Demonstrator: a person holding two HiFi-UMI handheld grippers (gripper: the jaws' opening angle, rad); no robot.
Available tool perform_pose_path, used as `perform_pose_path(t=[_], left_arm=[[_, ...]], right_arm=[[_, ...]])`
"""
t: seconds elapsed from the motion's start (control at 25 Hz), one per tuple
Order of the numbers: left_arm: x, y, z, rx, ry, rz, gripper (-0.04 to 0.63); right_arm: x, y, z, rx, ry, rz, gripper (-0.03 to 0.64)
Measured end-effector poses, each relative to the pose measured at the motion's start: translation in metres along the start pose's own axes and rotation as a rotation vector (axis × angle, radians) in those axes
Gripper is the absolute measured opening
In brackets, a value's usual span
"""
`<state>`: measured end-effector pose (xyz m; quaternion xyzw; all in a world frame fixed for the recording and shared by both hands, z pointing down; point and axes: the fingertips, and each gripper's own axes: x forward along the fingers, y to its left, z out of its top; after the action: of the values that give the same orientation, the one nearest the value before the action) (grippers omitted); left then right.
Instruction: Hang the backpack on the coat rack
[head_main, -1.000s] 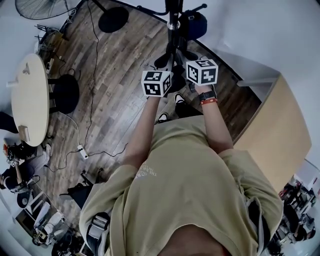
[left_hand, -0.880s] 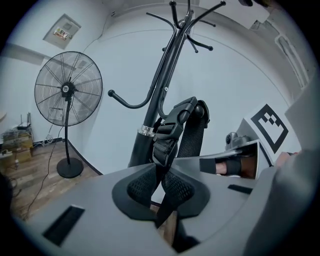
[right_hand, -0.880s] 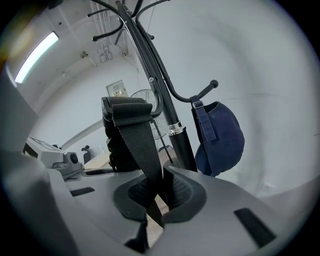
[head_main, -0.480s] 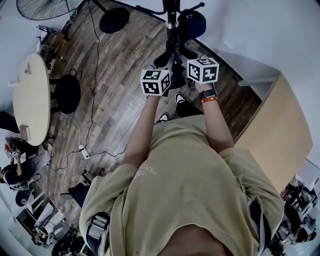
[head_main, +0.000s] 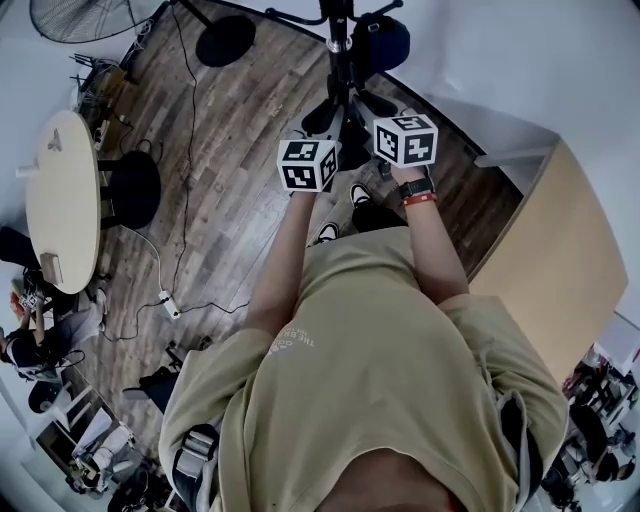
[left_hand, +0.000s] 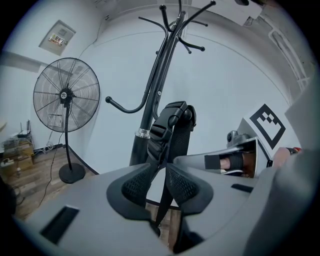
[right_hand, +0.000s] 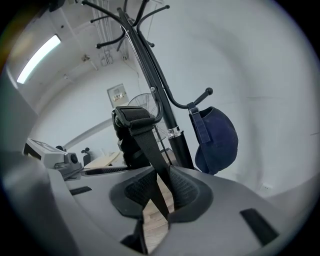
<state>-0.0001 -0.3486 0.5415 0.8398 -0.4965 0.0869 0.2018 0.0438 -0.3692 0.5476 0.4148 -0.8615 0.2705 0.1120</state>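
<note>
Item: backpack, seen only by its black webbing; the pack's body is not clearly seen in any view.
Location: strap (left_hand: 172, 135) held up in the air just in front of the coat rack (left_hand: 155, 95), not yet over any hook.

Holding: left tongs (left_hand: 159, 182) closed on the strap, webbing pinched between the ribbed pads (left_hand: 137, 185); right tongs (right_hand: 162, 187) likewise clamped on webbing that runs up to a buckle; the two sets of tongs near each other, side by side.

Surroundings: free lower hook (left_hand: 125, 107) curving out to the left of the pole; opposite lower hook carrying a dark blue cap (right_hand: 217, 140); upper hooks high above; pedestal fan (left_hand: 66, 95) beyond; wooden floor (head_main: 230, 170) with a trailing cable (head_main: 185, 100); round worktop (head_main: 60, 190) well apart.

Hazards, as judged:
- Grip is on thin webbing only; the pack's weight could draw the strap through the pads; result, a drop to the floor.
- The two grips sit close together; the span between may be too narrow to pass over a hook's ball end; result, strap perched on the tip and sliding off on release.
- Swinging toward the occupied hook could knock the cap loose.
- Slender pole; a push or sudden load on one side could rock the rack.
- Cable underfoot; a snag if the person steps left.
</note>
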Motion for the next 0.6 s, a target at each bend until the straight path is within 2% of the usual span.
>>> perform_pose_path(t=[0.6], left_arm=[[-0.046,-0.016,0.021,0.055,-0.068,-0.005,0.087]], right_arm=[[-0.048,0.025,0.012,-0.045,-0.118,-0.071,0.049]])
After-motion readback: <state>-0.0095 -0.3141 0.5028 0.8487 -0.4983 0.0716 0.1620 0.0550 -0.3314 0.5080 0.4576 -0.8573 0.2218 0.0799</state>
